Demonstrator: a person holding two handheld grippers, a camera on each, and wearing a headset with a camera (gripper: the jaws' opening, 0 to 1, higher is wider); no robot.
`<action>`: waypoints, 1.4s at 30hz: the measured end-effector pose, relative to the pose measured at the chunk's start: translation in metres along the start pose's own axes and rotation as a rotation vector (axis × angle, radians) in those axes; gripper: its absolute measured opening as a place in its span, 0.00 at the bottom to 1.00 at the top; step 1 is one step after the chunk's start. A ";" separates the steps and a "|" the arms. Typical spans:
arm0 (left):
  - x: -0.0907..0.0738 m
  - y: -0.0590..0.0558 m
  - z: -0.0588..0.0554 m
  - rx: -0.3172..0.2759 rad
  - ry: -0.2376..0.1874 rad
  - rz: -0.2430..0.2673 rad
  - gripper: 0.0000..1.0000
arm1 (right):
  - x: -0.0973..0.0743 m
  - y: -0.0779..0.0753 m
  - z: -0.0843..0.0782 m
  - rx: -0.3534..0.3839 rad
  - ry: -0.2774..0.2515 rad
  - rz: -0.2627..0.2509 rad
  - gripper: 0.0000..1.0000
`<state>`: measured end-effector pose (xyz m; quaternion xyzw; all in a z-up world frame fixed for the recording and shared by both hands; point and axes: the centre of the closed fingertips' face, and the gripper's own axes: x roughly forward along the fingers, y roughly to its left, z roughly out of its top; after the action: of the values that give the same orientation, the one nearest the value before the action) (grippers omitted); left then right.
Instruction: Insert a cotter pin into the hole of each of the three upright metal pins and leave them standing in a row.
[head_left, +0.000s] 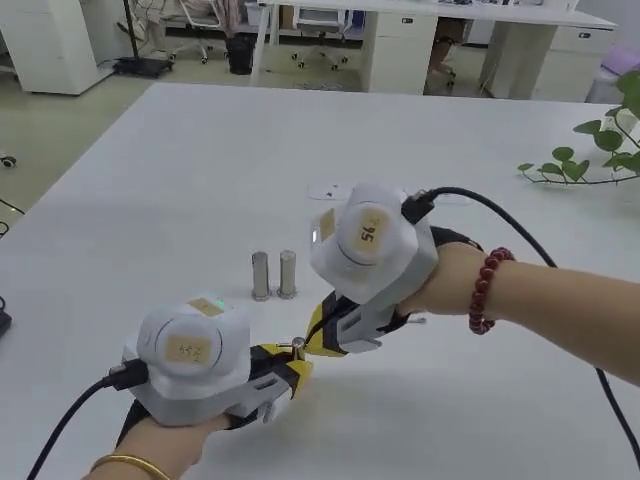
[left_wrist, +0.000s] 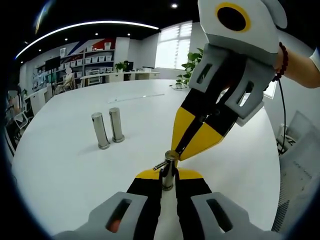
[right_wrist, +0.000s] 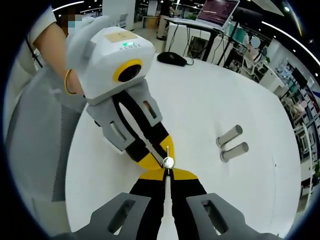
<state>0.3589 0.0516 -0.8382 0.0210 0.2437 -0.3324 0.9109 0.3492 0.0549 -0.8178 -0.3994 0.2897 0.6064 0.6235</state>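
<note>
- Down near your edge of the tabletop (head_left: 180, 170), head view: your left tongs (head_left: 292, 363) and right tongs (head_left: 318, 336) meet nose to nose with the third metal pin (head_left: 298, 347) between them. It looks lifted clear of the surface. The two standing pins (head_left: 274, 275) sit just behind, upright, side by side and nearly touching.
- Left gripper view: your left tongs are clamped tight on the lower part of that pin and hold it upright. A cotter pin (left_wrist: 160, 165) pokes out one side near the top, so my guess is it's partway through the hole. The right tongs come in from the upper right, tips closed at the pin's head.
- Right gripper view: your right tongs are squeezed down to a sliver, apparently on the cotter pin's thin end. It's too small to say how much of it they've got.
- What could bite you: push off-axis and the cotter pin bends or jams in the hole. Let the left grip slacken and the metal pin twists in the tongs.
- Room: there's plenty of bare tabletop to the left and beyond, and the plant (head_left: 600, 150) is well apart on the right. The tight spots are the standing pair, where a wide swing could knock them over, and the near edge, where a dropped cotter pin could roll off.
</note>
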 end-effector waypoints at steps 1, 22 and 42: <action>0.000 0.000 0.000 0.001 0.000 0.000 0.08 | 0.000 0.000 0.000 0.002 -0.003 0.001 0.04; 0.002 0.001 -0.003 -0.020 0.009 -0.004 0.08 | -0.007 0.001 -0.007 0.048 -0.043 -0.003 0.03; 0.003 0.001 -0.005 -0.016 0.020 -0.011 0.08 | -0.003 0.001 -0.005 0.046 -0.043 -0.004 0.03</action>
<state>0.3591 0.0519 -0.8441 0.0160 0.2556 -0.3351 0.9067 0.3485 0.0485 -0.8180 -0.3726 0.2892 0.6068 0.6398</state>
